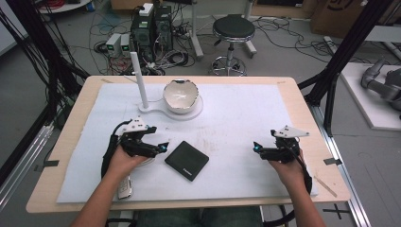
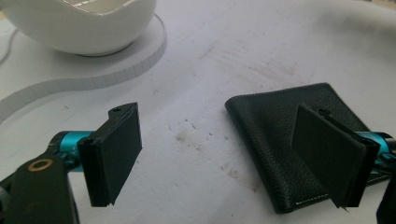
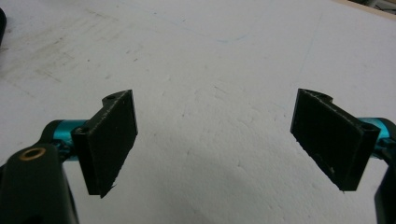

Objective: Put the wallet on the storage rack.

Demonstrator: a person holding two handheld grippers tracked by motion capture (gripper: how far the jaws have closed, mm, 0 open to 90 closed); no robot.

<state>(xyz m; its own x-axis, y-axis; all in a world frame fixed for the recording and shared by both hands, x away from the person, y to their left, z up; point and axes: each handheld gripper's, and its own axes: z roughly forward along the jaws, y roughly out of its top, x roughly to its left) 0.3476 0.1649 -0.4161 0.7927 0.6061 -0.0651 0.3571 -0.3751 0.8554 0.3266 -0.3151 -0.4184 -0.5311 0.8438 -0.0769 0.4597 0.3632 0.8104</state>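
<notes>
Left gripper view shows your left gripper [image 2: 233,158] with jaws apart, the wallet [image 2: 299,140] flat on the desk [image 1: 236,123] just right of it. It's likely light, soft leather; pinch an edge. Your right gripper [image 3: 233,140] also stands apart, empty.

The black wallet's [image 2: 299,154] near right corner was hidden behind the left gripper's [image 2: 233,156] jaw; the white bowl [image 2: 88,23] was cut off at the top edge.
</notes>
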